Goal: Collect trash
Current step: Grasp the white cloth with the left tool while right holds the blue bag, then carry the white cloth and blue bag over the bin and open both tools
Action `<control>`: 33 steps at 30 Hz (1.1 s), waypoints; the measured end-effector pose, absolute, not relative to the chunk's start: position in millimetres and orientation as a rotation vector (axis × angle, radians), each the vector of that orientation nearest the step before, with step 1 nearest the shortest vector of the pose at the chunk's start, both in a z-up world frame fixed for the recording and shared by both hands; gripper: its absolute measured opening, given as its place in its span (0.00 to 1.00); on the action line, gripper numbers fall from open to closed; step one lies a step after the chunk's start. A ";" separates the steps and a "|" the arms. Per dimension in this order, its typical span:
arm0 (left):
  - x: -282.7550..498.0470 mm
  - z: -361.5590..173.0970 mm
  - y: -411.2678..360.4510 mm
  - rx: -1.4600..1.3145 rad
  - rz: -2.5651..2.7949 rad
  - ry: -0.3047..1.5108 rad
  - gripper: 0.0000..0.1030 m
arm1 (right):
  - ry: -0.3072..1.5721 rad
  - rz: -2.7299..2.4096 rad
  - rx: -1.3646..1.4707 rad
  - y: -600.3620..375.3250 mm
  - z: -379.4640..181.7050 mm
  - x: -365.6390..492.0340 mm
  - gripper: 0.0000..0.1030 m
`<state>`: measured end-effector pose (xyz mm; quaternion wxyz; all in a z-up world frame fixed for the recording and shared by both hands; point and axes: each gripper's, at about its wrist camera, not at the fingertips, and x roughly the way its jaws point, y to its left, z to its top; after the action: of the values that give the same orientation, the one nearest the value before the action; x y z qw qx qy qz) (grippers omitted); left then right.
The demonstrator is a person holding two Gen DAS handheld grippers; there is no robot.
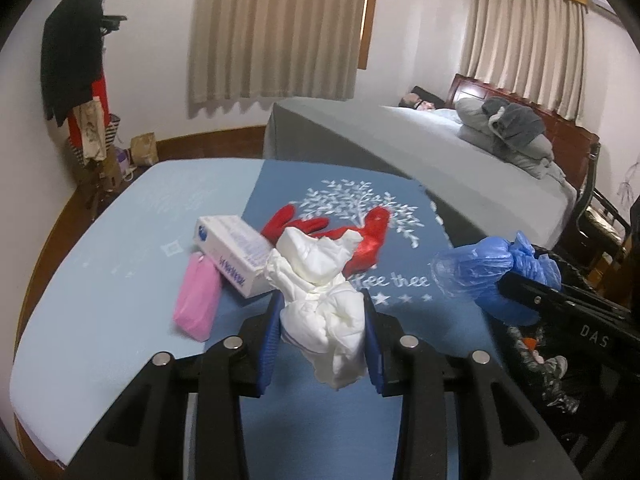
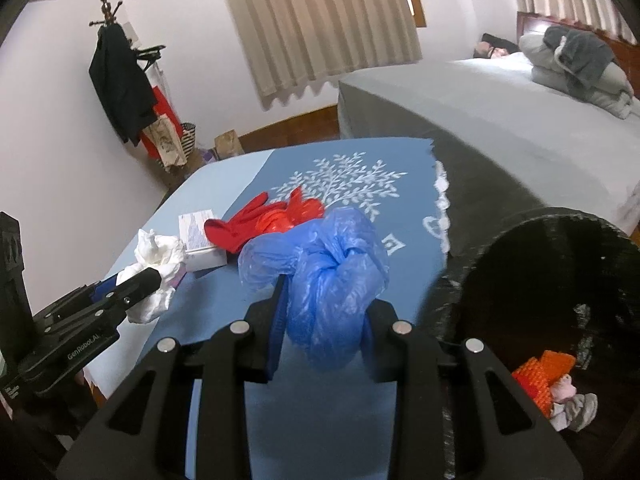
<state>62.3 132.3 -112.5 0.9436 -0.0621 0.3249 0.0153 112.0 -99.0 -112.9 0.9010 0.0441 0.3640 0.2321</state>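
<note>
Left gripper (image 1: 322, 312) clamped on a crumpled white paper wad (image 1: 324, 292), blue pads pressing both sides, the wad lifted clear of the table. Right gripper (image 2: 326, 308) clamped likewise on a knotted blue plastic bag (image 2: 324, 280), also held off the surface. Both loads hang above a blue cloth (image 1: 400, 240) printed with a white tree motif, spread over a paler blue tabletop (image 1: 120, 240). In the left wrist view the right gripper enters from the right edge with the blue bag at its tip; in the right wrist view the left gripper enters from the lower left with the white wad. Left on the table: a red glove (image 2: 240, 224) lying flat on the cloth, red plastic (image 2: 304, 210) crumpled against it, a white carton (image 1: 236, 252) with blue print just beside the glove, and a pink packet (image 1: 198, 300) touching the carton's near end. A black bin (image 2: 560, 300) stands at the table's right edge, mouth open toward the right camera; inside it sit an orange mesh piece (image 2: 540, 376) and some greyish scraps. Beyond the table, a bed (image 2: 480, 120) with grey bedding; beige curtains (image 1: 276, 28) on the far wall; a coat rack (image 2: 116, 76) with dark clothing in the left corner.
</note>
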 end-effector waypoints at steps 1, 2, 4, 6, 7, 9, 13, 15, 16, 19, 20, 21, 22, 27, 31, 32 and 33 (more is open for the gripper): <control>62.2 -110.9 129.5 -0.124 0.026 0.659 0.36 | 0.748 0.475 0.095 -102.6 -111.0 111.1 0.30; 62.0 -109.3 127.0 -0.122 0.021 0.655 0.36 | 0.742 0.470 0.097 -106.1 -108.7 109.7 0.30; 63.4 -105.5 120.7 -0.117 0.005 0.647 0.36 | 0.731 0.458 0.104 -113.9 -104.1 106.8 0.30; 64.8 -102.0 113.9 -0.114 -0.012 0.639 0.36 | 0.721 0.445 0.110 -121.7 -100.7 104.2 0.30; 64.4 -101.1 110.8 -0.112 -0.020 0.637 0.36 | 0.717 0.438 0.113 -125.7 -99.0 102.9 0.30; 64.4 -99.0 103.8 -0.108 -0.040 0.631 0.36 | 0.709 0.423 0.120 -132.5 -96.2 100.8 0.30; 66.6 -94.2 88.2 -0.096 -0.075 0.620 0.36 | 0.689 0.385 0.125 -149.0 -91.0 98.0 0.30; 68.6 -91.7 79.8 -0.087 -0.098 0.614 0.36 | 0.678 0.363 0.128 -159.5 -88.2 95.8 0.30; 68.9 -91.1 76.7 -0.086 -0.106 0.612 0.36 | 0.673 0.352 0.131 -165.2 -86.9 94.8 0.30; 71.9 -87.9 63.2 -0.076 -0.141 0.603 0.36 | 0.661 0.314 0.138 -182.1 -85.1 92.3 0.30; 73.6 -86.7 58.6 -0.073 -0.153 0.601 0.36 | 0.659 0.303 0.141 -187.5 -84.7 91.6 0.30; 75.7 -85.1 51.6 -0.068 -0.171 0.597 0.36 | 0.656 0.288 0.146 -193.8 -84.7 90.6 0.30; 78.3 -83.2 45.7 -0.065 -0.182 0.595 0.36 | 0.654 0.275 0.149 -199.9 -84.6 89.2 0.30; 91.2 -76.4 10.2 -0.039 -0.261 0.582 0.36 | 0.645 0.201 0.169 -232.0 -85.2 84.4 0.30; 99.9 -73.9 -17.5 -0.015 -0.327 0.576 0.36 | 0.636 0.143 0.179 -257.0 -85.8 80.0 0.30; 100.0 -74.1 -23.0 -0.011 -0.339 0.575 0.36 | 0.634 0.130 0.181 -263.1 -85.8 78.1 0.30; 102.6 -74.2 -32.2 -0.004 -0.361 0.575 0.36 | 0.633 0.116 0.185 -269.6 -86.0 76.8 0.30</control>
<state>102.6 -32.2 -74.2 0.9429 -0.0018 0.2821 -0.1769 76.8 -269.6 -86.0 0.9445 0.0907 0.3105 0.0568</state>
